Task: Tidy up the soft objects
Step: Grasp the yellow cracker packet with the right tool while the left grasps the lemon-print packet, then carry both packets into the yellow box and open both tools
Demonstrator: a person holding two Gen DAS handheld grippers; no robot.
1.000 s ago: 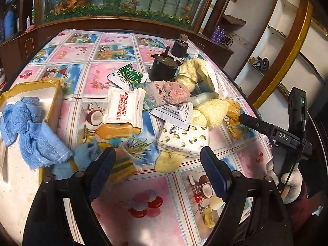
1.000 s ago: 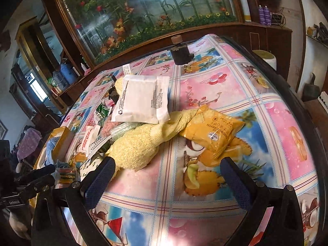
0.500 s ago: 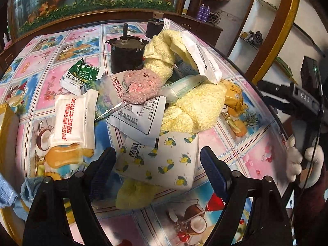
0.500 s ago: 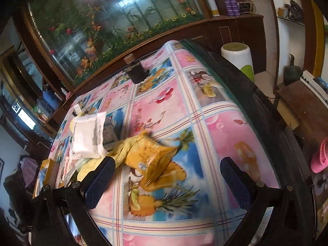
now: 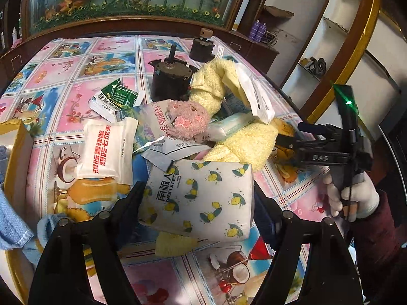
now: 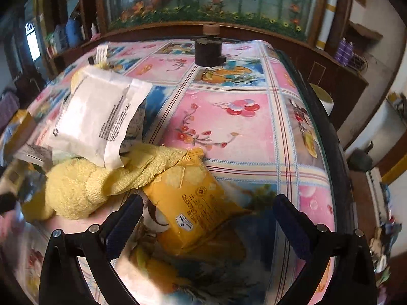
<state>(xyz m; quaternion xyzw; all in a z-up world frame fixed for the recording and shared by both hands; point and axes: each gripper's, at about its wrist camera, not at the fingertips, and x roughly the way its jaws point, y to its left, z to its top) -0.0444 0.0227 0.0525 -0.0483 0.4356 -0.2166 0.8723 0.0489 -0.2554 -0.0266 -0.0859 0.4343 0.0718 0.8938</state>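
Between the two fingers of the left gripper [image 5: 197,198] sits a lemon-print tissue pack [image 5: 201,198], white with small yellow lemons and dark lettering; the jaws are spread wide, one finger on either side of the pack, and whether the pads press on it cannot be told. The pack lies at the near edge of a heap on a fruit-patterned tablecloth [image 5: 76,81]. Just behind the pack a yellow towel [image 5: 244,145] runs through the heap, and a pink plush toy [image 5: 189,122] rests on flat sachets above the pack. Left of the pack lies a white snack bag with red characters [image 5: 106,152], and beyond that a green-and-white sachet [image 5: 114,99]. Behind the plush toy stands a dark cylindrical motor [image 5: 170,81]. Far left of the pack is a yellow box [image 5: 17,157] with a blue cloth [image 5: 12,226] hanging over its near edge.

Right of the pack, a white-gloved hand [image 5: 353,198] holds the right gripper [image 6: 207,218]. Its jaws are wide apart and grasp nothing; between them, on the tablecloth, lies a yellow cracker packet [image 6: 193,203], its far end tucked under the yellow towel. A white plastic pouch [image 6: 96,119] leans on the towel.
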